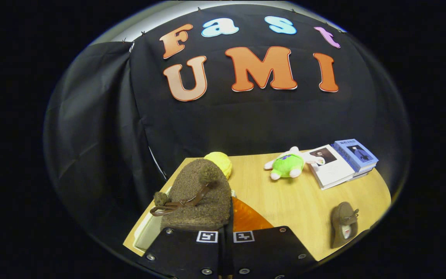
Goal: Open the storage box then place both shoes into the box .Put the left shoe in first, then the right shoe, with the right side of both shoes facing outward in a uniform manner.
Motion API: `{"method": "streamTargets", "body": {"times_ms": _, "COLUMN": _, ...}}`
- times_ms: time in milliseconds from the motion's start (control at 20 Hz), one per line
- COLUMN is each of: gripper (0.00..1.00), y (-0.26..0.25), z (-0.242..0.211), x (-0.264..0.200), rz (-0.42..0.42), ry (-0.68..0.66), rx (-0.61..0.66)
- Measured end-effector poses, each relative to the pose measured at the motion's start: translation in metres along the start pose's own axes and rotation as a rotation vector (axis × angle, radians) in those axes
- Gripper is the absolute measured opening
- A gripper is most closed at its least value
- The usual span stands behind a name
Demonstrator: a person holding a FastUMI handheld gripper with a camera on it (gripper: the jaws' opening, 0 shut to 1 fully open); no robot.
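Gripper (226,232) fingers sit pressed close together with only a thin dark slit between them, and a brown fuzzy shoe (198,195) rises just ahead of them. Its heel edge seems to be pinched in that slit, though the contact itself is hidden behind the finger plates, so the grip is my judgement, not something plainly seen. The shoe stands tipped up, toe pointing away, its pompom lace (176,201) hanging off to one side, which suits a shoe being carried rather than one lying at rest.

Taking that held shoe as the landmark: directly beneath and beside it lies the storage box (145,232), its pale rim showing at the table's near corner, with an orange translucent panel (246,219) next to the shoe that is likely the opened lid or door. A yellow ball-like object (220,162) sits just behind the shoe's toe. The second shoe (345,224) rests well apart from it on the wooden table (285,197), sole side down, probably left there to go in afterwards. Farther beyond are a green plush toy (288,164) and a stack of books (341,162), both well clear of the box.

As I read it, the box is open and the first shoe is poised over it for lowering; which side faces outward cannot be confirmed.
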State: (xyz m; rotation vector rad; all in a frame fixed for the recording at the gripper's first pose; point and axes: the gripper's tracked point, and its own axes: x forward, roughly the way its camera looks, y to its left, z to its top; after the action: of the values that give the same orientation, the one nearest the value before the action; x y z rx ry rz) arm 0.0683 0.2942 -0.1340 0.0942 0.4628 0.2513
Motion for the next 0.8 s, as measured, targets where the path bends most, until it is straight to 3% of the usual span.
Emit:
{"method": "streamTargets", "body": {"times_ms": 200, "gripper": 0.0, "y": 0.035, "z": -0.014, "x": 0.027, "rz": -0.012, "ry": 0.022, "rx": 0.068}}
{"method": "streamTargets", "body": {"times_ms": 800, "gripper": 0.05, "y": 0.068, "z": -0.065, "x": 0.077, "rz": -0.133, "ry": 0.147, "rx": 0.037}}
